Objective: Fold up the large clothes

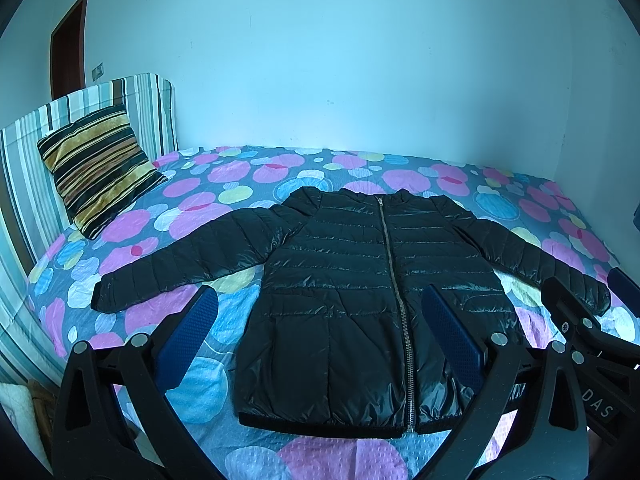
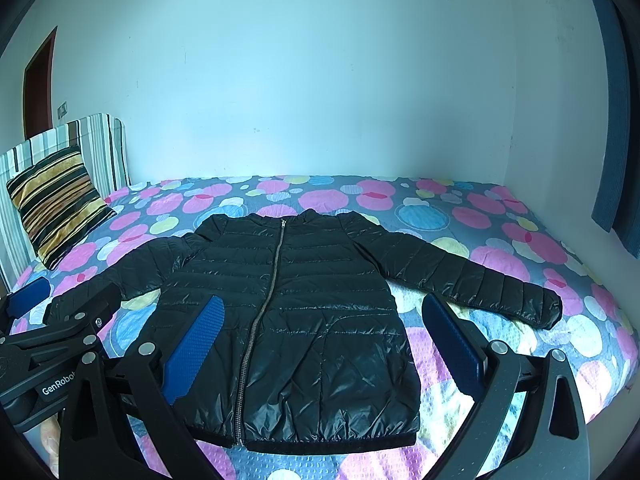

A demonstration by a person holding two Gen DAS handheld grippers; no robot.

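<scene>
A black quilted puffer jacket [image 1: 360, 280] lies flat on the bed, front up, zipped, both sleeves spread out to the sides; the same jacket [image 2: 288, 300] fills the middle of the right wrist view. My left gripper [image 1: 320, 340] hovers open above the jacket's lower hem, its blue pads [image 1: 192, 336] wide apart and holding nothing. My right gripper [image 2: 320, 340] is open too, above the hem, with nothing between its blue pads [image 2: 452, 344]. Each gripper's body shows at the edge of the other's view: the right one [image 1: 592, 344], the left one [image 2: 60, 344].
The bed [image 1: 224, 184] has a sheet with pink, blue and yellow circles. A striped cushion [image 1: 100, 168] leans on the striped headboard [image 1: 24, 168] at the left. A pale wall runs behind the bed; a dark curtain [image 2: 616, 120] hangs at the right.
</scene>
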